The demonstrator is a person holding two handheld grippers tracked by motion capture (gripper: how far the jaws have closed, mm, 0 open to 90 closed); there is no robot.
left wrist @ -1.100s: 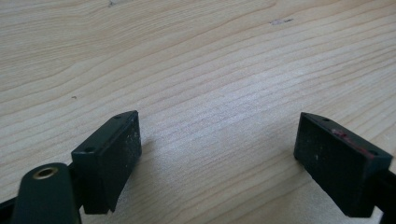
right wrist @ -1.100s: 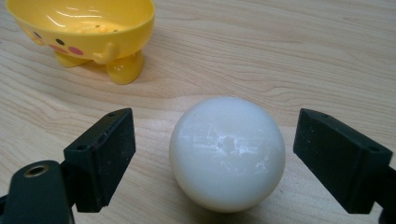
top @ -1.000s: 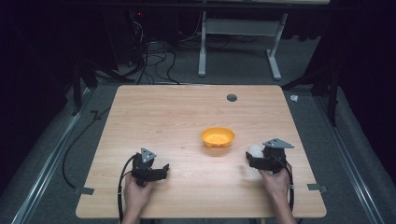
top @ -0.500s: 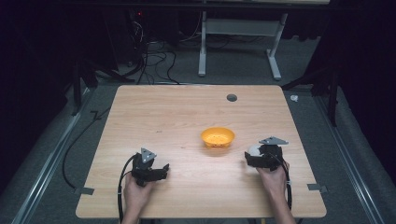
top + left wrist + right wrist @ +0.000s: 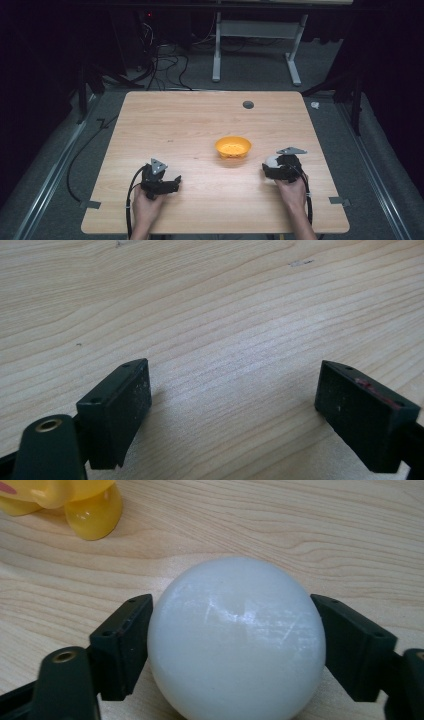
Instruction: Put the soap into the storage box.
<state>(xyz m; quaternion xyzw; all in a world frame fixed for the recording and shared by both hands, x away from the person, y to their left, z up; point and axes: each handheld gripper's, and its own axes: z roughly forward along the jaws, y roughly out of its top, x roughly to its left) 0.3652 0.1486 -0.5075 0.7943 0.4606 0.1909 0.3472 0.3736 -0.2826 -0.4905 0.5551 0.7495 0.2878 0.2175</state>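
The left gripper is resting at seven o'clock on the wooden table, its jaws standing wide apart over bare wood. The orange bowl is sitting just right of centre. At four o'clock the right gripper has just been closing, and its pads are now pressing both sides of the white ball (it is sitting on the tabletop, near the bowl).

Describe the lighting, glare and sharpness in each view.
High view: the wooden table is lit and its surroundings dark; the picture is soft. Left gripper view: a pale sheen on the wood between the fingers, which cast soft shadows. Right gripper view: the white ball shows streaky highlights, and the yellow bowl is glossy.
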